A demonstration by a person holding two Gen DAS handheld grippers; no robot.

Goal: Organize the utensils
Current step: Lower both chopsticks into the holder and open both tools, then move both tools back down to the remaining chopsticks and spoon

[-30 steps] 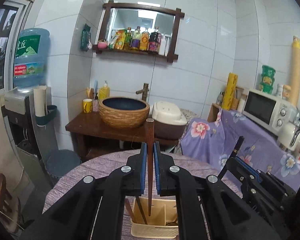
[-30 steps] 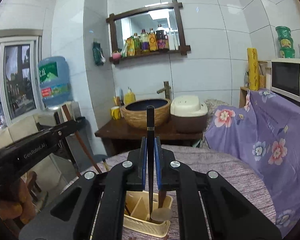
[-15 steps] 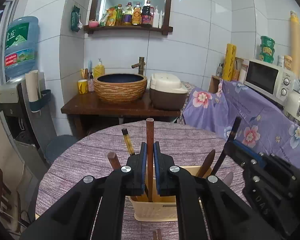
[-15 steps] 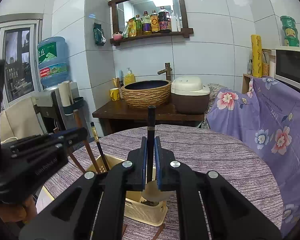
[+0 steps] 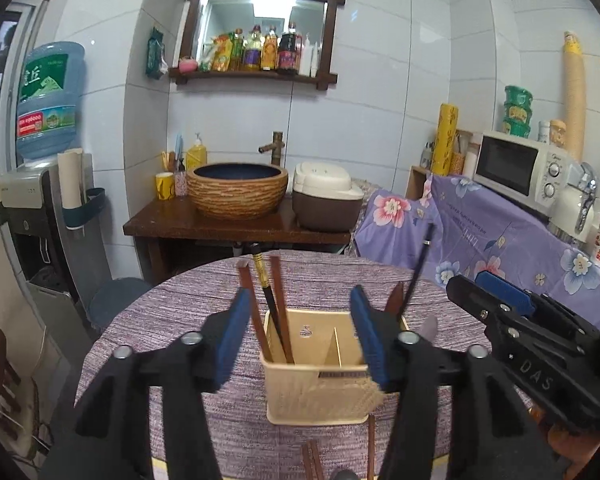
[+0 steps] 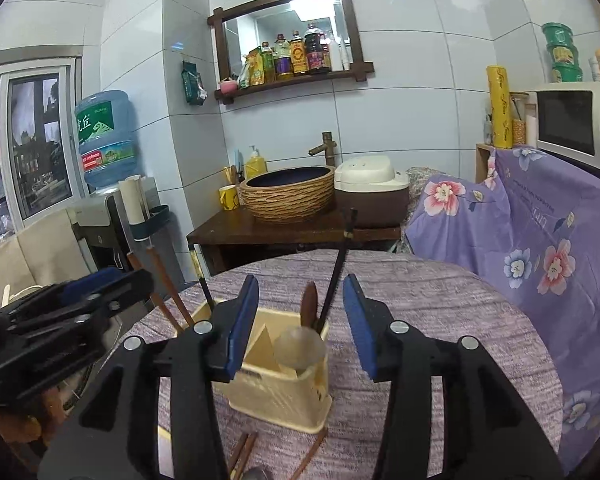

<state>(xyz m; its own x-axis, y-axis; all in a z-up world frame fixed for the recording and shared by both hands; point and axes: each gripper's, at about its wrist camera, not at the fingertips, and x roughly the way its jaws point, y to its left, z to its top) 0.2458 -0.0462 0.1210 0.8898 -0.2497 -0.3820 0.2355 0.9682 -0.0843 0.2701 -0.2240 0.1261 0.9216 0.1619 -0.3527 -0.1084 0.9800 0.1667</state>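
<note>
Nearest the cameras, loose sticks (image 5: pixel 312 460) lie flat on the table (image 5: pixel 180 312) in front of the holder (image 5: pixel 320 364), evidently not yet sorted. Both grippers hang just above and in front of the holder. The left gripper (image 5: pixel 298 334) has its jaws opening; its pads stand apart on either side of the holder's left compartment, pressing on nothing, and the brown and black chopsticks (image 5: pixel 274 312) rest in that compartment, leaning back-left against the wall. The right gripper (image 6: pixel 300 320) is likewise opening, its pads clear of everything; the black utensil (image 6: pixel 336 276) between them stands free in the right compartment, tilted against the rim beside a wooden spoon (image 6: pixel 310 304) and a pale round spoon (image 6: pixel 300 346). The divider appears to keep chopsticks separate from spoons, which explains one gripper per compartment. Judged from this layout, the release step is under way; the loose sticks likely come next. Beyond the table stand a basin (image 5: pixel 242 190) and a rice cooker (image 5: pixel 326 196).
</note>
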